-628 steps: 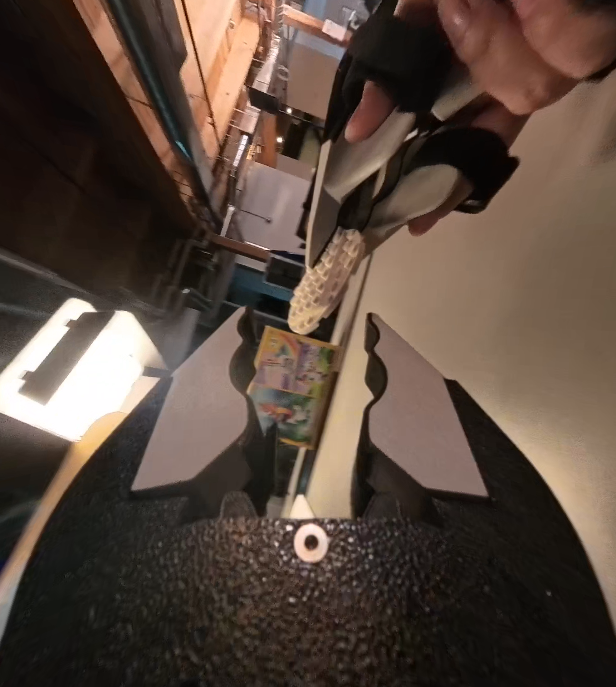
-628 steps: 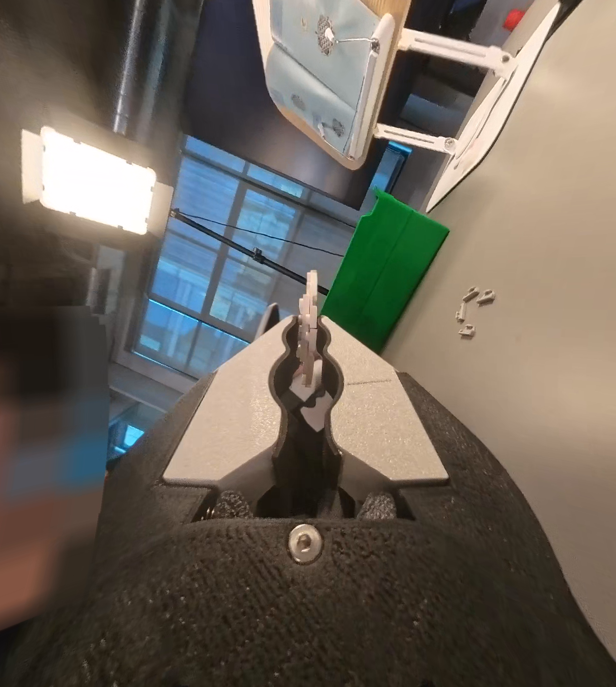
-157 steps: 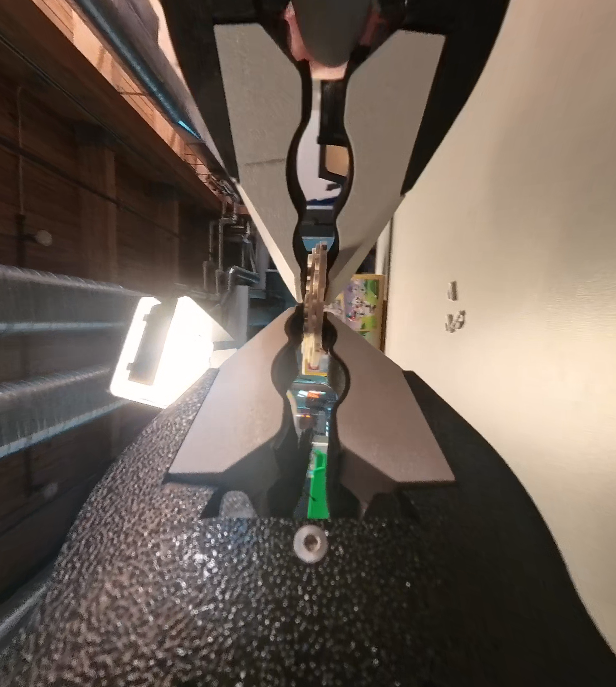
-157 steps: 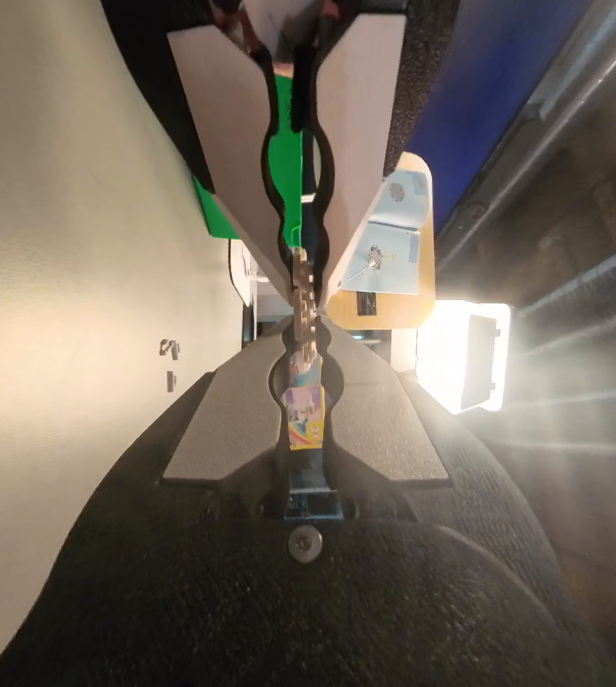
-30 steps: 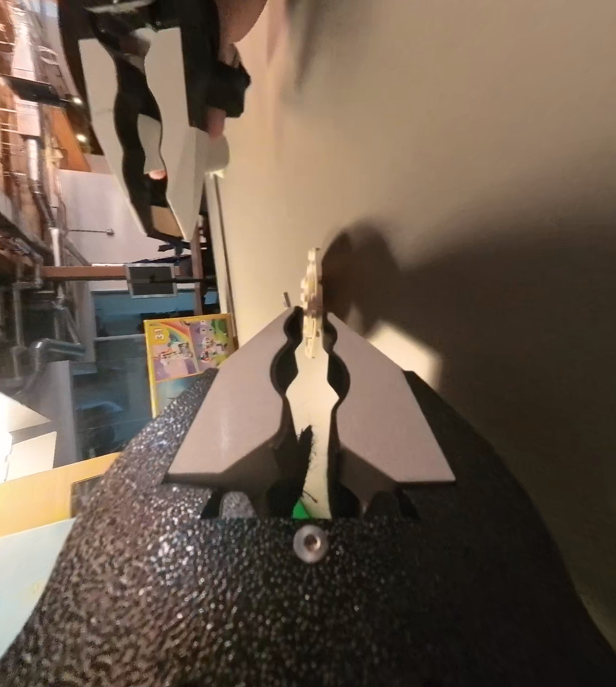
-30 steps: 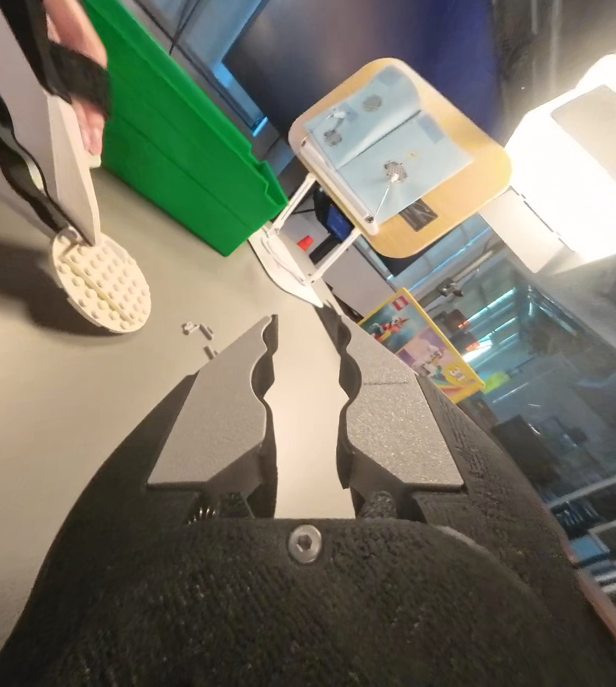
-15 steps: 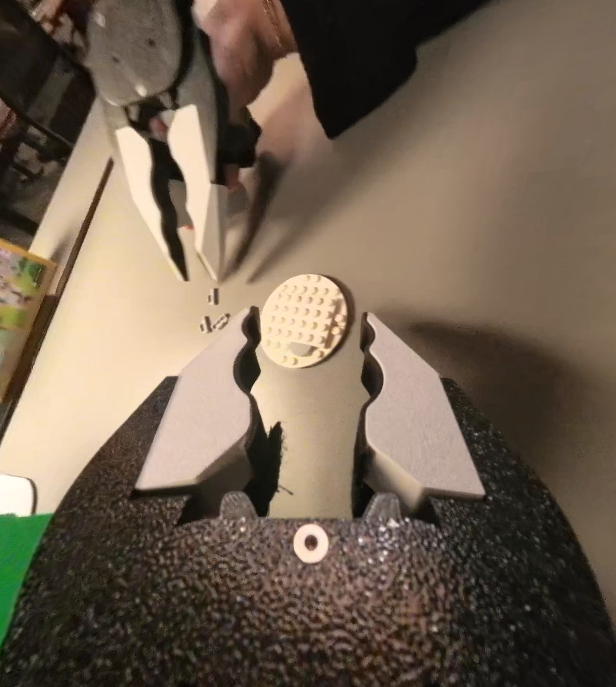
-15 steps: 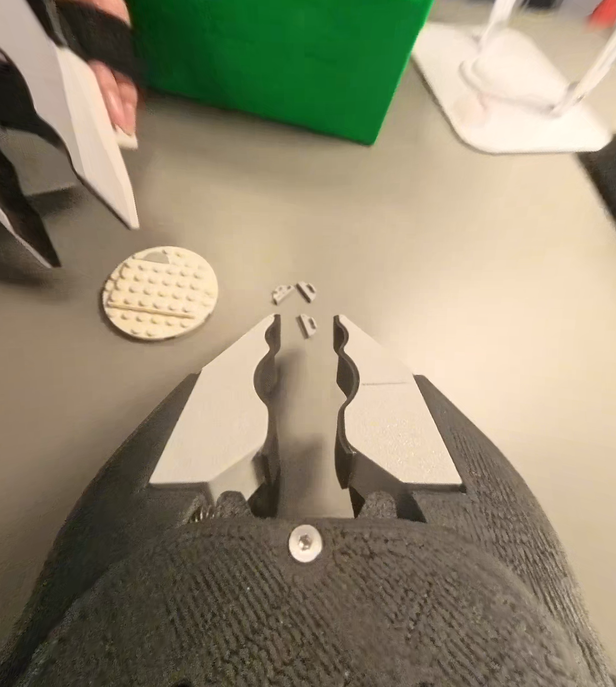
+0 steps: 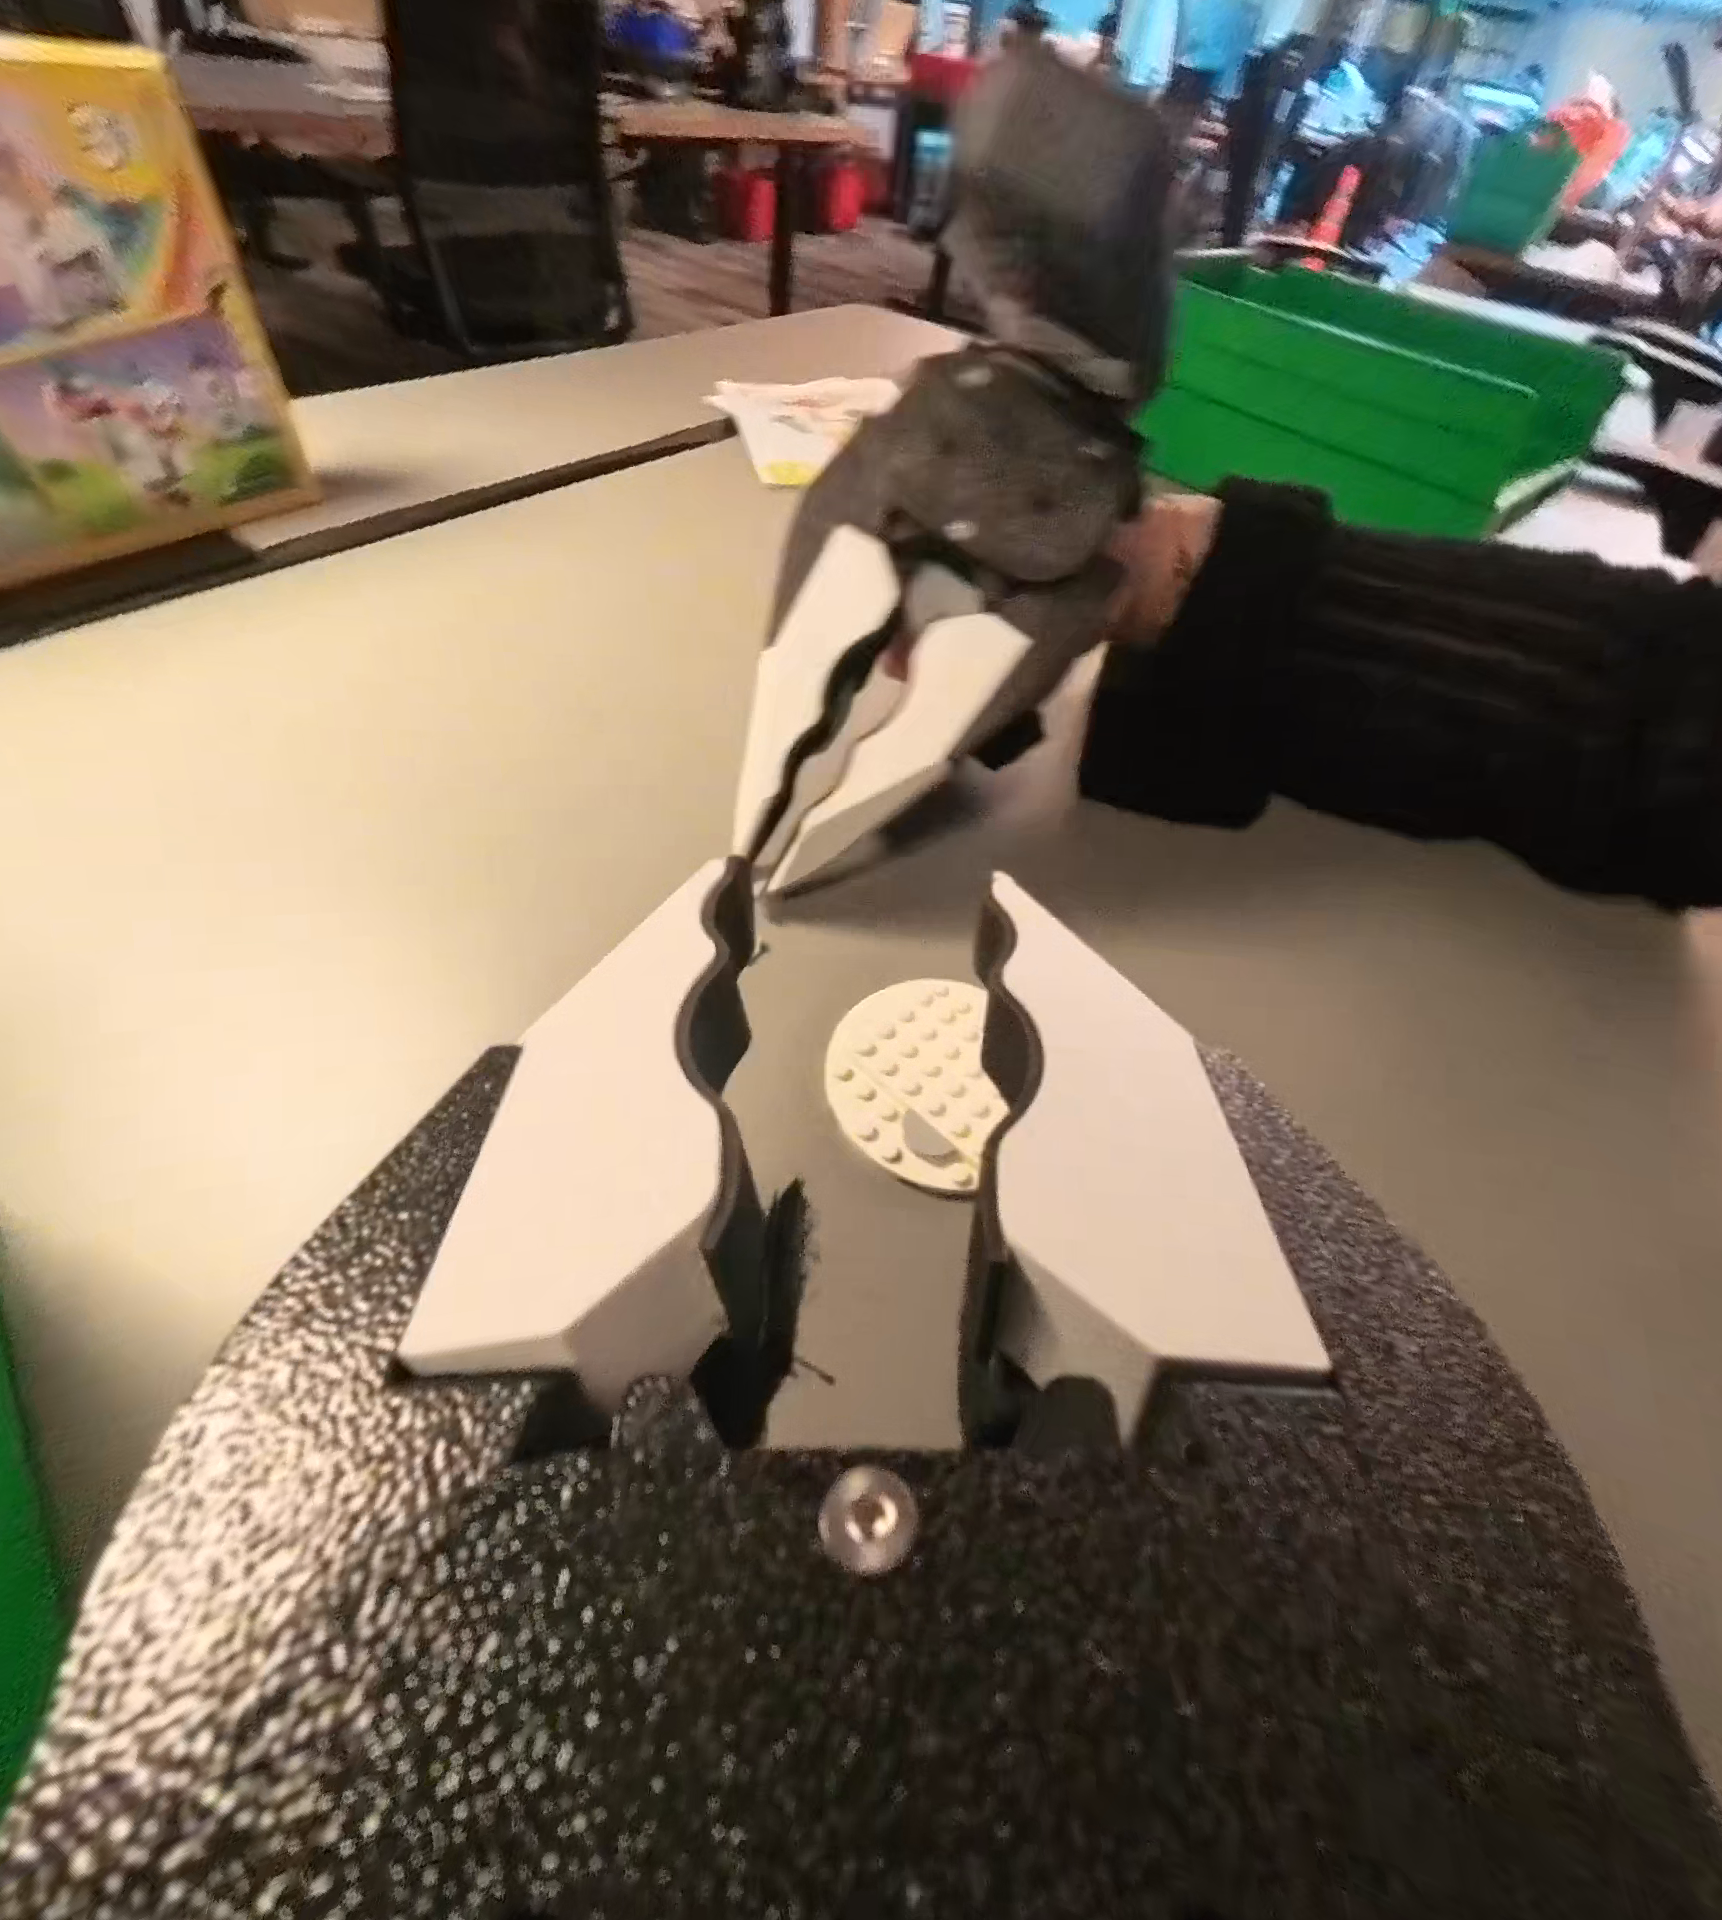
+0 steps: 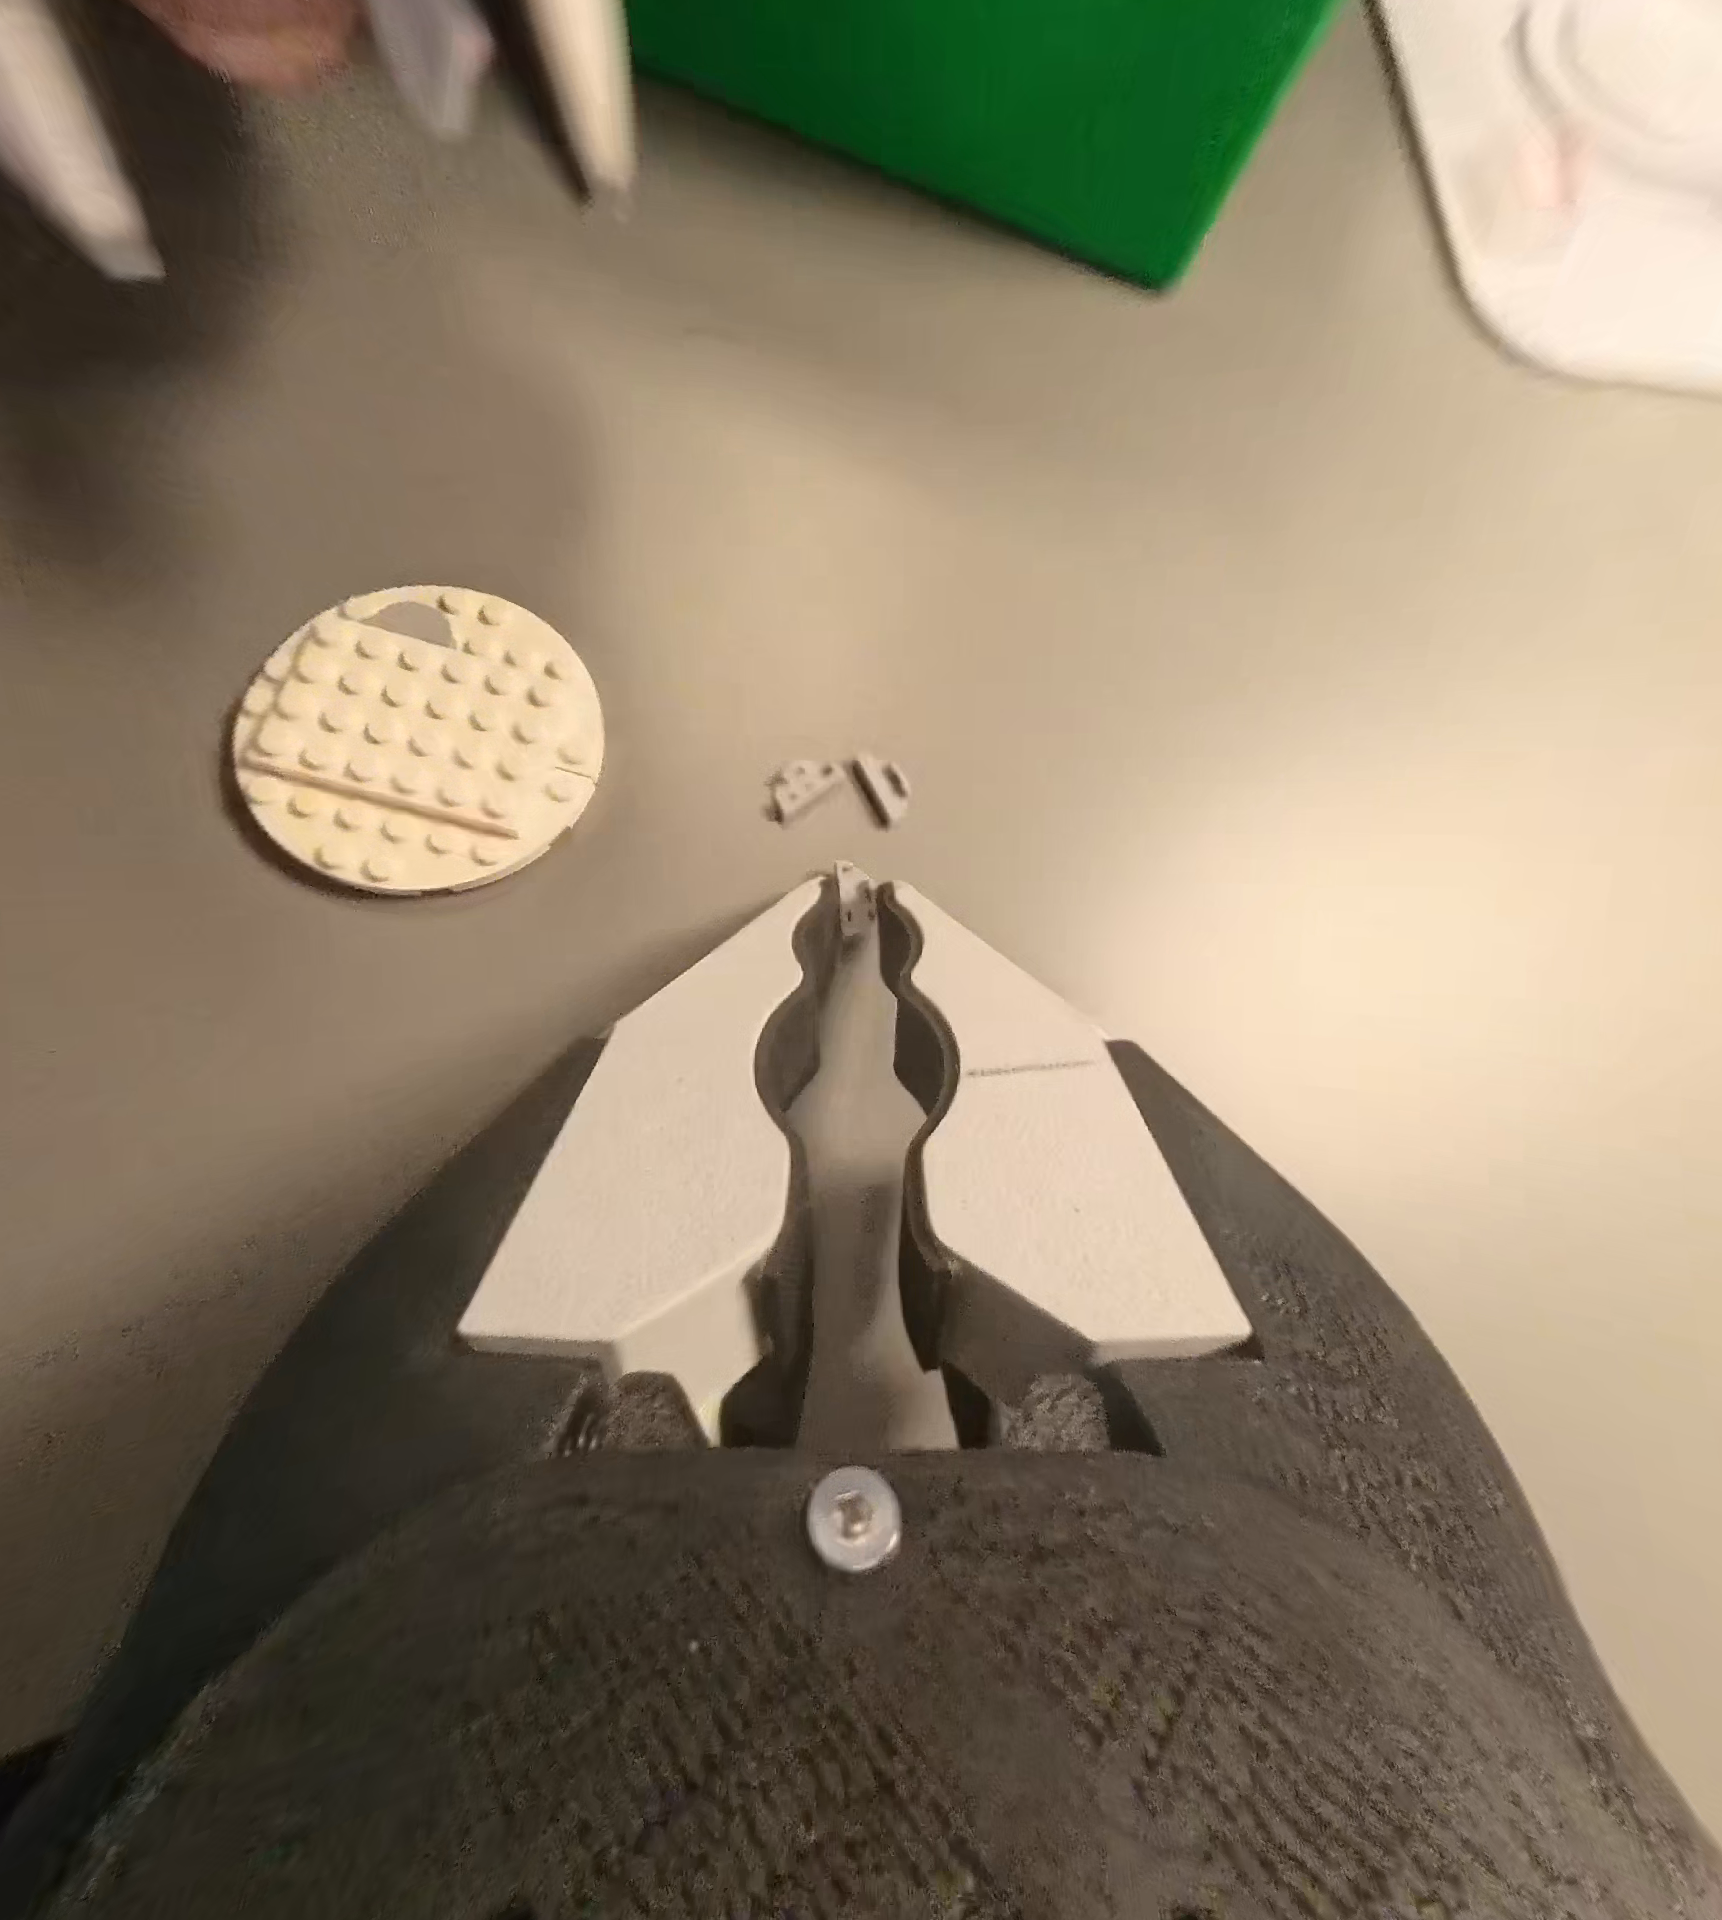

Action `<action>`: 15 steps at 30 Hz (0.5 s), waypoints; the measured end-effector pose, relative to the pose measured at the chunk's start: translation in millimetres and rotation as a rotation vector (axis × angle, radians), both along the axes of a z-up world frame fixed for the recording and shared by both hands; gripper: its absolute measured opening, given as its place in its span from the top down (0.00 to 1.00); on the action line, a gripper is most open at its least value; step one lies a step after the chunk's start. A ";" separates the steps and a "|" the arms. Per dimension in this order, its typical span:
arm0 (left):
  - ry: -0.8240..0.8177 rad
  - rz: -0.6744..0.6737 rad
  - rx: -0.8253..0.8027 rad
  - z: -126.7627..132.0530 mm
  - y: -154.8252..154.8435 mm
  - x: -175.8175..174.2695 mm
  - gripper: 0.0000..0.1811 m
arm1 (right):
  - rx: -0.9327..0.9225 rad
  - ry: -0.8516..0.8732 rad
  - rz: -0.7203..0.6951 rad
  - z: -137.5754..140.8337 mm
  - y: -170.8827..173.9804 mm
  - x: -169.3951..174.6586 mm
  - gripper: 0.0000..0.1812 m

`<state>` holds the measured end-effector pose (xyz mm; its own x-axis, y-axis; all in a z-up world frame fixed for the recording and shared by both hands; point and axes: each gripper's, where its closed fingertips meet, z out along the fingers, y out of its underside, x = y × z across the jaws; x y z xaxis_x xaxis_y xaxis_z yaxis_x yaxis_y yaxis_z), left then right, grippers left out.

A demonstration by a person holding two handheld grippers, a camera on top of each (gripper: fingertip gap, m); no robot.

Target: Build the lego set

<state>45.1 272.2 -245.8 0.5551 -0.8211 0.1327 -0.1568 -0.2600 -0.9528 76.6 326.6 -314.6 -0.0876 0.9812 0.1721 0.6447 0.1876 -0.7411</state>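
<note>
- right gripper (image 10: 855,902) pinched on a tiny grey piece (image 10: 852,906), just right of the round plate (image 10: 417,740).
- left gripper (image 9: 862,914) wide open, empty, above that plate.
- better to lift straight, keeping the pinch firm.

Round plate (image 10: 417,740) flat on table (image 10: 1252,727), left of two small pieces (image 10: 841,787) lying close together. Third small piece (image 10: 853,900) just in front of them, between right gripper (image 10: 855,891) tips. Bin (image 10: 961,114) behind, paper (image 10: 1615,187) to its right. Left gripper (image 9: 862,899) above plate, box (image 9: 78,301) far left-back.
</note>
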 end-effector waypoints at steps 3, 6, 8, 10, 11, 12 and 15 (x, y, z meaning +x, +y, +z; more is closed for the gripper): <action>-0.048 0.052 -0.083 -5.6 7.5 -4.8 0.78 | 0.244 0.115 0.089 25.8 -15.3 -12.1 0.97; -0.108 0.049 -0.119 -3.7 8.5 -5.0 0.80 | 0.454 0.183 0.169 48.5 -35.9 -23.3 0.97; -0.105 0.046 -0.117 -4.0 8.3 -4.9 0.82 | 0.541 0.216 0.199 59.3 -46.0 -29.1 0.97; -0.099 0.035 -0.122 -5.5 6.7 -3.8 0.84 | 0.598 0.242 0.215 67.5 -52.6 -33.0 0.97; -0.100 0.031 -0.124 -5.7 6.2 -3.4 0.86 | 0.620 0.250 0.221 70.3 -54.7 -34.2 0.97; -0.104 0.029 -0.122 -5.0 5.9 -3.1 0.88 | 0.641 0.255 0.226 72.1 -56.3 -34.9 0.97; -0.119 0.017 -0.117 -2.4 4.1 -2.2 0.90 | 0.683 0.254 0.235 73.8 -58.3 -35.3 0.97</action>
